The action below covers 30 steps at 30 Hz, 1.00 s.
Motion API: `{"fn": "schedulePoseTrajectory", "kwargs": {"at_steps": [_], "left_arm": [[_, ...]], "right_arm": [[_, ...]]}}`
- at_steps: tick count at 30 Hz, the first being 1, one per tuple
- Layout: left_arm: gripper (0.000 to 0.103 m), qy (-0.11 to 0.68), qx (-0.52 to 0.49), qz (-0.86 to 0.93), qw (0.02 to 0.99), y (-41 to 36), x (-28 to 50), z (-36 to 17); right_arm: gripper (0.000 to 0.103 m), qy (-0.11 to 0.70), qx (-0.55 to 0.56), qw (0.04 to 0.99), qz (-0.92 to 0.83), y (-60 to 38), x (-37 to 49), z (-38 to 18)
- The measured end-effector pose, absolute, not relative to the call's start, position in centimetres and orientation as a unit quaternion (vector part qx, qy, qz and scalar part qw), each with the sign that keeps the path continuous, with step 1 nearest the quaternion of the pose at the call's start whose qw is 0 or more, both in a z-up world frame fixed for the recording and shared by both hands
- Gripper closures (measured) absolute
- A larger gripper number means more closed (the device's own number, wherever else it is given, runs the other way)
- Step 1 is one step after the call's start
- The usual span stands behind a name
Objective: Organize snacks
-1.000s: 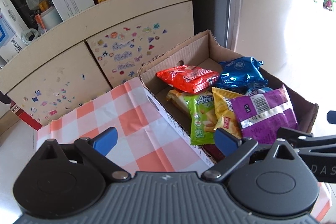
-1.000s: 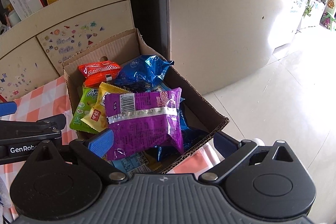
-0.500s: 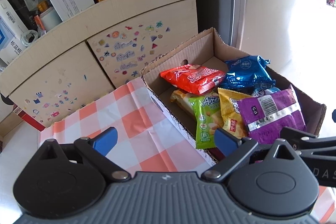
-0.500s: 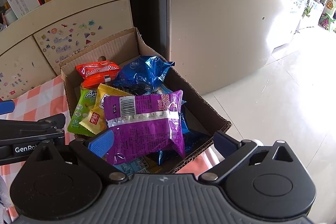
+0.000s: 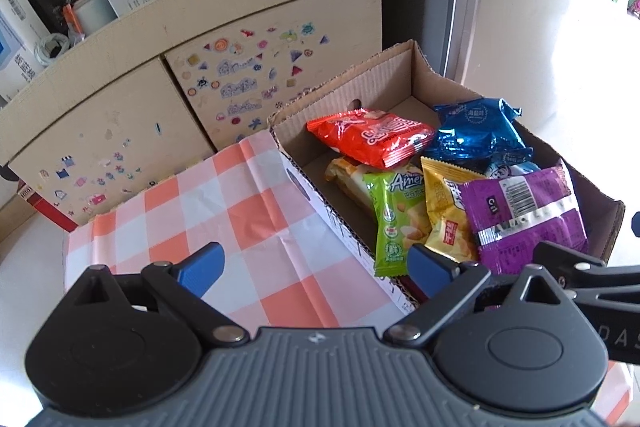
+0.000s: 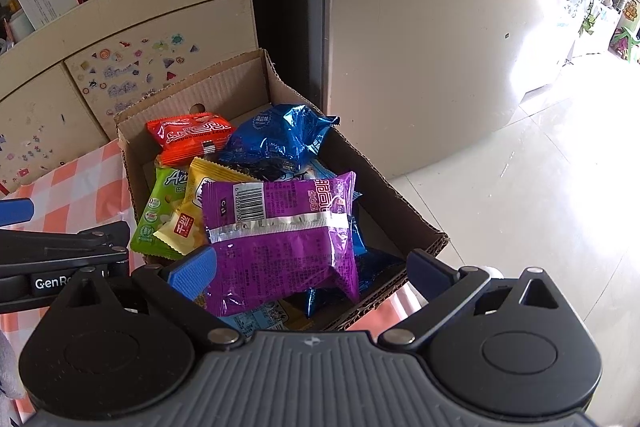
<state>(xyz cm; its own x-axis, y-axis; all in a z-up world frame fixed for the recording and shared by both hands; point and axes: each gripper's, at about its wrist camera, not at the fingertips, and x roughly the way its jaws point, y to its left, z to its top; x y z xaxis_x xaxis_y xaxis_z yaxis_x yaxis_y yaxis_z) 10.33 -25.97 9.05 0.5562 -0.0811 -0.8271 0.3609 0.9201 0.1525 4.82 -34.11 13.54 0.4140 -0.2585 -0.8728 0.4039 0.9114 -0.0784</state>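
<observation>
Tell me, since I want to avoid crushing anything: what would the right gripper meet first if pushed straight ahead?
Probably the purple packet. It lies on top of the pile in the box, between the open right gripper's fingers. Depth is hard to judge here.

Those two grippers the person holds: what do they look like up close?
Both match: the left gripper and right gripper have a ribbed grey body, two round black housings, black linkage arms with silver pivot pins, and blue-padded fingers. White lettering marks their sides. No cables show.

Home: stickered cabinet [image 5: 256, 95], fridge [image 6: 420, 39].
</observation>
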Motion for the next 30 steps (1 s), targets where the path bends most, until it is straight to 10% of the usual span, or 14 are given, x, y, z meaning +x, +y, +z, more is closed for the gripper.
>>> {"fn": "schedulePoseTrajectory", "kwargs": {"at_steps": [30], "left_arm": [[0.007, 0.465, 0.143, -0.107, 0.867, -24.5, 9.7, 9.0]], "right_arm": [[0.0, 0.501, 0.077, 0.846, -0.166, -33.2, 4.8, 13.4]]}}
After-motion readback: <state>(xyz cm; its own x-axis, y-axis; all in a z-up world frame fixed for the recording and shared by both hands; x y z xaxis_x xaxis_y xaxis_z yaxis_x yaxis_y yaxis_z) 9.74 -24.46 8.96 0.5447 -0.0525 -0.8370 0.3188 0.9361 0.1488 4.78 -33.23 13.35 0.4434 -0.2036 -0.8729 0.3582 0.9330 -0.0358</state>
